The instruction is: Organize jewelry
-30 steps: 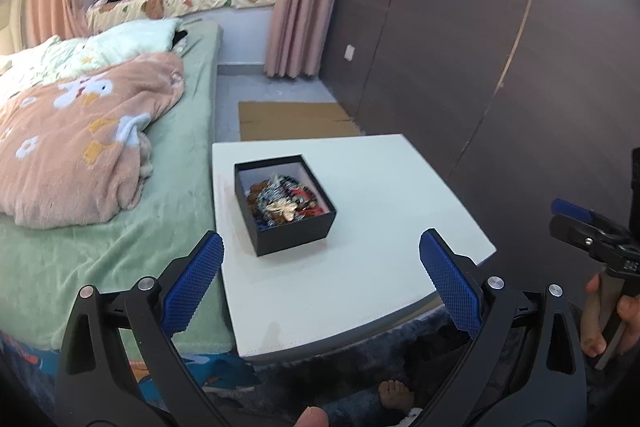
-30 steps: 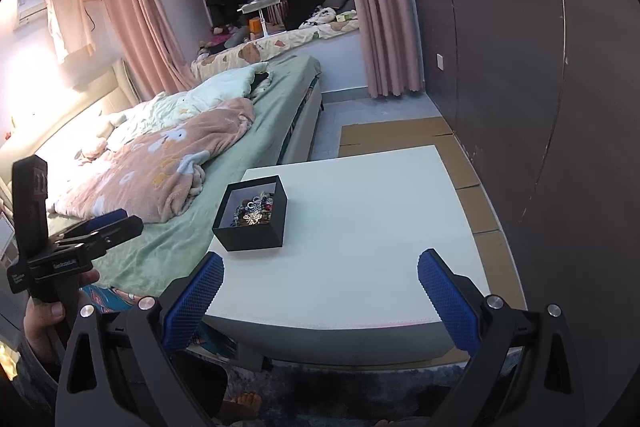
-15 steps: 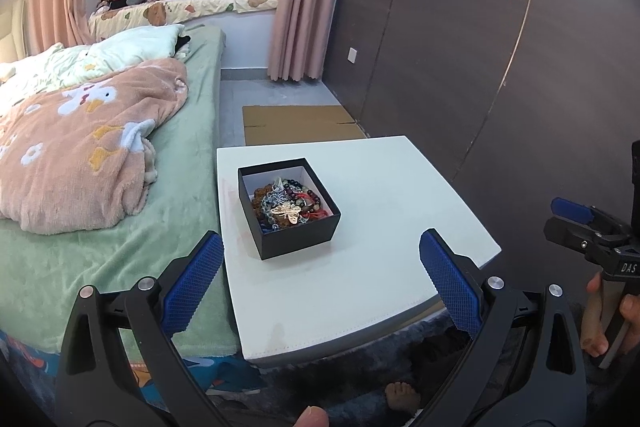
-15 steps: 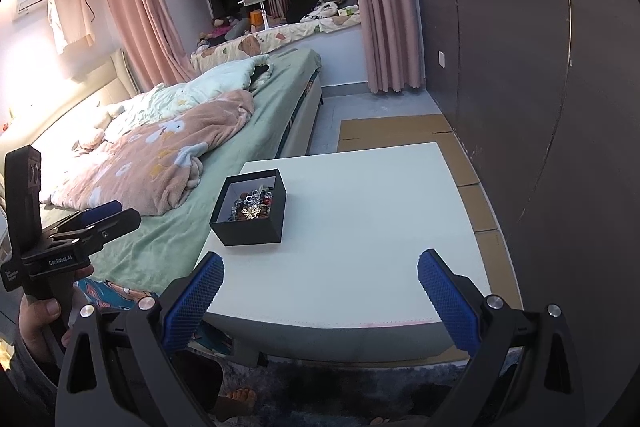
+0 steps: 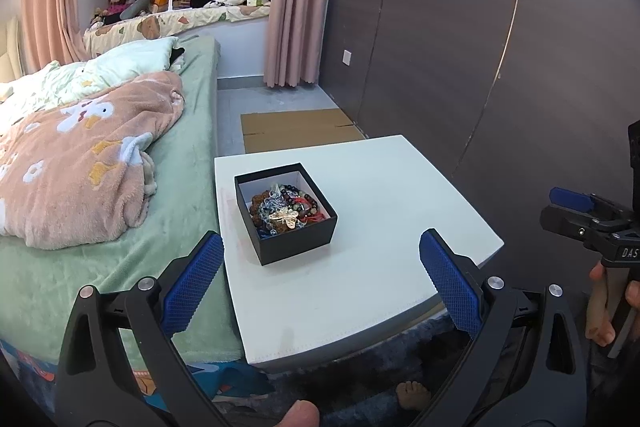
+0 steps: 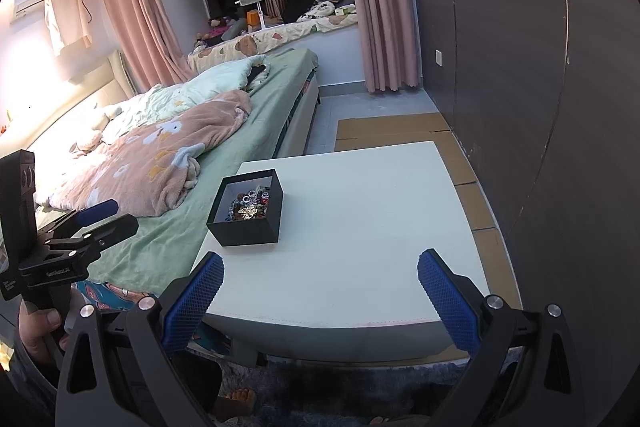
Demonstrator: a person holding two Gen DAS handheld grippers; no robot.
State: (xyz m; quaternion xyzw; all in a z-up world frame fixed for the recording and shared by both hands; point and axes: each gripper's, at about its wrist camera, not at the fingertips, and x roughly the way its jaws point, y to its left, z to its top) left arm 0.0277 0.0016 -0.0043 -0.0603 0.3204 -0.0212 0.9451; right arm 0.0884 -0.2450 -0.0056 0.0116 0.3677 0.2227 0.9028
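Note:
A black square box stands near the left edge of a white table. It holds a tangle of jewelry: bead bracelets and a gold insect-shaped brooch on top. My left gripper hangs open above the table's near edge, short of the box, with nothing between its blue pads. My right gripper is also open and empty over the near edge, the box ahead to its left. Each gripper shows at the side of the other's view, hand-held.
A bed with a green sheet and pink flowered blanket borders the table on the left. A dark wall panel runs along the right. Flattened cardboard lies on the floor beyond the table. A person's bare feet rest below it.
Both grippers have moved slightly forward and closer to the table; the box appears a little larger. Both stayed open. The box has not moved.

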